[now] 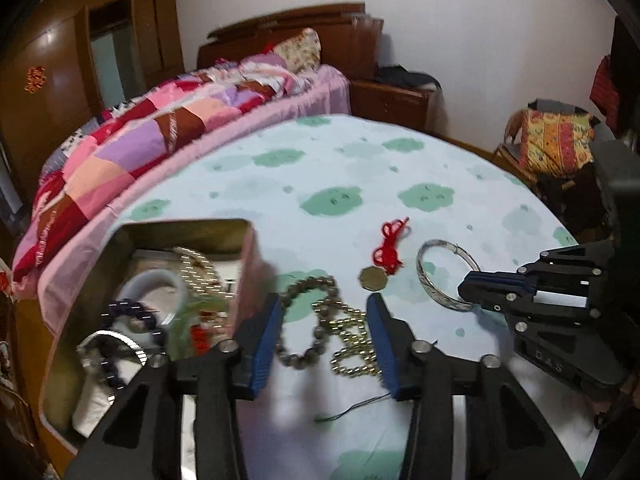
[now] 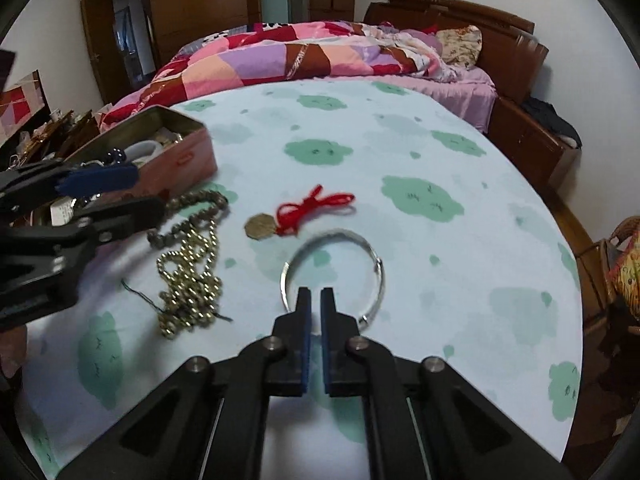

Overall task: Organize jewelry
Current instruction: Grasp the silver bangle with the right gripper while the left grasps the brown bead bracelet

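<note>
On bedsheet (image 2: pixel 400 140), right fingers (image 2: pixel 316 304) pinch silver bangle (image 2: pixel 376 276); left fingers (image 1: pixel 322 320) half-open.

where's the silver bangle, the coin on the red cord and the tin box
silver bangle (image 2: pixel 378 268), right wrist view, on its right rim
coin on the red cord (image 2: pixel 259 226), right wrist view, on the coin's face
tin box (image 1: pixel 249 264), left wrist view, on its right wall

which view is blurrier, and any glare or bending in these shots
Left wrist view: blurrier, smeared around the tin box and the bead bracelet; wardrobe shows glare. Right wrist view: sharper, silver bangle and gold chain crisp. Both: fisheye bends the table edge, with dark corners.
</note>
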Demonstrator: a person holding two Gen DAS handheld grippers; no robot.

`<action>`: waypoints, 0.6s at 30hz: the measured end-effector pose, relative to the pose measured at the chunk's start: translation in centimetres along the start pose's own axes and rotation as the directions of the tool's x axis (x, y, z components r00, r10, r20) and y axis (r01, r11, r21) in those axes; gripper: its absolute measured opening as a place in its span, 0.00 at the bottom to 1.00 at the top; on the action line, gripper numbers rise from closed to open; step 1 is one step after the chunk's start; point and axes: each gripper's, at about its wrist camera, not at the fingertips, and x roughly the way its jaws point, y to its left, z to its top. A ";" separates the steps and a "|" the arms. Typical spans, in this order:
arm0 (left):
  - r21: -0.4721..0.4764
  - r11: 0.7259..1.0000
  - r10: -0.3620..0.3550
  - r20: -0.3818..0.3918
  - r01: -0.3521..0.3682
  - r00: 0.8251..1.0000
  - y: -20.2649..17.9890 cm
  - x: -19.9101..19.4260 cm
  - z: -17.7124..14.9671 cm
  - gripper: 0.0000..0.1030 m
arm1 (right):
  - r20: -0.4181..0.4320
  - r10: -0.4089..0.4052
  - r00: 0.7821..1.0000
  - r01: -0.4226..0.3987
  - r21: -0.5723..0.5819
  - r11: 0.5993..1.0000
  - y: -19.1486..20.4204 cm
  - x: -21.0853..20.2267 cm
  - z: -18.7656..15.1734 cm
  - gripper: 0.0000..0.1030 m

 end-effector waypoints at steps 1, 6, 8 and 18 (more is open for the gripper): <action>0.007 1.000 0.003 -0.019 -0.003 1.000 -0.2 0.7 0.1 0.40 | 0.004 0.006 1.000 -0.006 0.010 1.000 -0.3 -0.1 0.0 0.06; 0.031 0.999 0.027 -0.072 -0.025 0.997 -0.8 2.7 0.4 0.38 | 0.031 0.018 0.999 -0.019 0.029 0.999 -0.7 -0.7 -0.2 0.06; 0.052 0.998 0.049 -0.078 -0.045 0.996 -1.1 3.1 0.5 0.38 | 0.034 0.028 0.999 -0.029 0.027 0.999 -0.5 -0.7 -0.1 0.07; 0.104 0.992 0.081 -0.120 -0.069 0.989 -1.8 4.5 0.8 0.08 | 0.053 0.024 0.998 -0.027 0.046 0.999 -0.9 -1.0 -0.2 0.13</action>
